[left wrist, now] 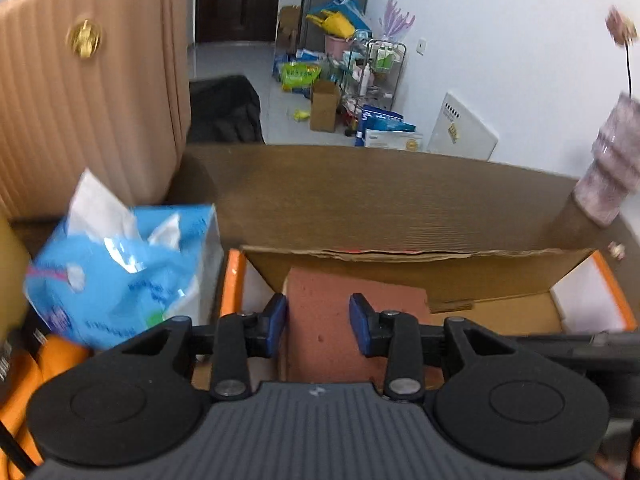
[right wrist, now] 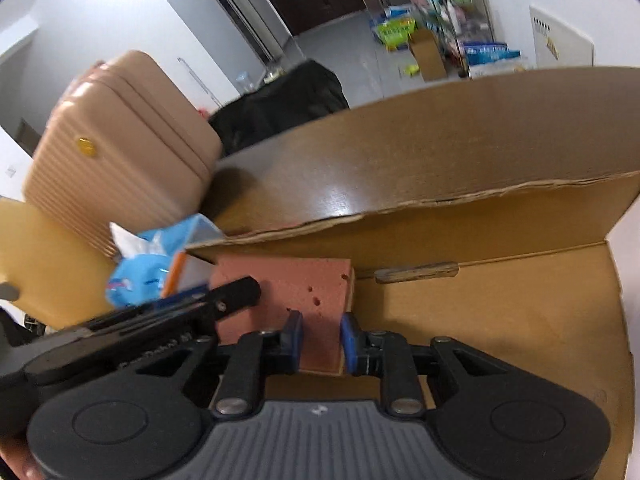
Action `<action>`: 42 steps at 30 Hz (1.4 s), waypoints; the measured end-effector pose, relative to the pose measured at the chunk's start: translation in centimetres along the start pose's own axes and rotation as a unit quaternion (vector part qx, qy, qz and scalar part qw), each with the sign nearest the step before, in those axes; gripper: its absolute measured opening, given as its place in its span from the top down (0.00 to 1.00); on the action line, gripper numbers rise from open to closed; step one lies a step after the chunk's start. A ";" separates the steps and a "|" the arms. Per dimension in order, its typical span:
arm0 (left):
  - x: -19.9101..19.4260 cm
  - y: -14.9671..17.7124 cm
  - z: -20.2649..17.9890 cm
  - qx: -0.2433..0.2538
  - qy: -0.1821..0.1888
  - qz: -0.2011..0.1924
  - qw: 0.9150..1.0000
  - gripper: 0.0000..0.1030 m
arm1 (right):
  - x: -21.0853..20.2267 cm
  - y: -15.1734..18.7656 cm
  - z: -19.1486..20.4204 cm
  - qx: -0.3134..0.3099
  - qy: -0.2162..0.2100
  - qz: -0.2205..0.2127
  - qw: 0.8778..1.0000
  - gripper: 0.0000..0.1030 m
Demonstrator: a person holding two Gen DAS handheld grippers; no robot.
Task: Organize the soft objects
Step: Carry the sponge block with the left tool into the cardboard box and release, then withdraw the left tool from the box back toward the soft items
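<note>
Right claw [right wrist: 320, 338]: blue pads pinch the near edge of a pinkish-brown sponge [right wrist: 288, 288], jaws narrow and gripping it. Left claw [left wrist: 318, 320]: jaws partly open, w/ the same sponge [left wrist: 340, 320] between them; can't tell if the pads press it. Sponge lies in an open cardboard box [right wrist: 520, 312], at its left end, directly ahead of both claws. Box sits on a dark wood bench [left wrist: 360, 196]. Left of the claws, beside the box, a blue tissue pack [left wrist: 120, 276] w/ white tissue sticking up. Beyond it, a ribbed beige suitcase [left wrist: 80, 100]. Far right of left claw, a blurred pinkish vase [left wrist: 612, 164].
</note>
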State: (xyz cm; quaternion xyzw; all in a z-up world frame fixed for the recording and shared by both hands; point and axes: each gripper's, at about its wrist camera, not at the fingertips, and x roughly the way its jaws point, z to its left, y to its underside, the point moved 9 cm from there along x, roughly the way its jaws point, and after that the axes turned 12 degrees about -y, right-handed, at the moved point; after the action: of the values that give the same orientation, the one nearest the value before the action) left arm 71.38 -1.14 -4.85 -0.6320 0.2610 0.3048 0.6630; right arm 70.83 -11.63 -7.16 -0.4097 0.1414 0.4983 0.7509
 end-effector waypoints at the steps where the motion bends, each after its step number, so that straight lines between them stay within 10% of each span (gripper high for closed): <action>1: 0.0 0.0 0.1 0.002 -0.001 -0.004 1.000 0.65 | 0.1 0.1 -0.1 -0.005 -0.001 0.002 1.000 0.78; 8: -3.4 -0.1 0.7 0.012 0.004 -0.021 1.000 0.53 | -3.2 -0.5 1.2 -0.070 0.029 -0.016 0.997 0.70; 18: -17.1 -1.0 5.5 0.009 -0.018 -0.100 0.995 0.29 | -20.8 0.4 3.3 -0.142 0.096 -0.106 0.979 0.48; 25: -27.8 1.8 8.9 -0.009 -0.038 -0.172 0.984 0.03 | -32.9 5.5 3.3 -0.179 0.133 -0.178 0.959 0.18; 42: -39.2 16.2 9.5 -0.027 -0.018 -0.276 0.961 0.00 | -39.7 21.5 7.9 -0.257 0.136 -0.275 0.916 0.12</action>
State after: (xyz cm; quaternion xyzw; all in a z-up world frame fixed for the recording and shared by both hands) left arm 32.56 5.64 13.42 -0.6913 0.0561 0.1282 0.7089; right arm 32.33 -27.19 12.26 -0.6752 -0.0090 0.2310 0.7005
